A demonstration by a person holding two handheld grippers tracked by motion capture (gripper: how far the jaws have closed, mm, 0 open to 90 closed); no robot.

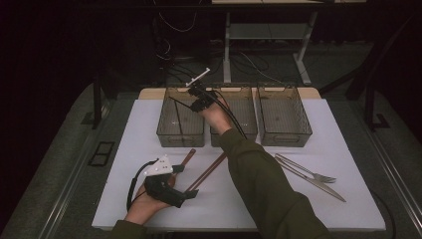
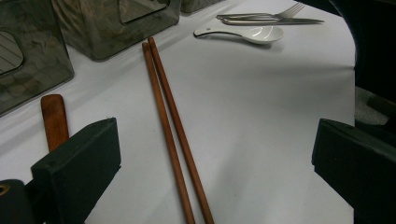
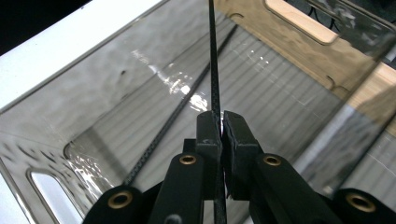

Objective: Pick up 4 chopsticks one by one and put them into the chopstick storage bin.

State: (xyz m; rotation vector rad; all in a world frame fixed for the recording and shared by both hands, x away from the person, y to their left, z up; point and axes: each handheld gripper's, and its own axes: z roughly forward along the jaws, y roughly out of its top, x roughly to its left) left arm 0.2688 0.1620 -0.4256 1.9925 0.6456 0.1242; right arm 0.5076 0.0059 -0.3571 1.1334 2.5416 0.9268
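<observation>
right gripper (image 3: pixel 219 122): you've got it clamped on a black chopstick (image 3: pixel 213 56) over the far left bin (image 1: pixel 180 130)
left gripper (image 2: pixel 215 158): yours sits wide open, near left, brown chopsticks (image 2: pixel 173 130) between its jaws

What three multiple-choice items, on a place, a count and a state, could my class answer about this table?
1. Where do the right tongs hold the thin black chopstick? A over the left-hand bin; B over the middle bin; C on the table.
2. How many smoky clear plastic bins stand in a row? A two; B three; C four.
3. How are the left tongs? A open; B shut on a spoon; C shut, empty.
A: bin walls surround the stick. B: three stand side by side. A: the jaws stand wide apart.
</observation>
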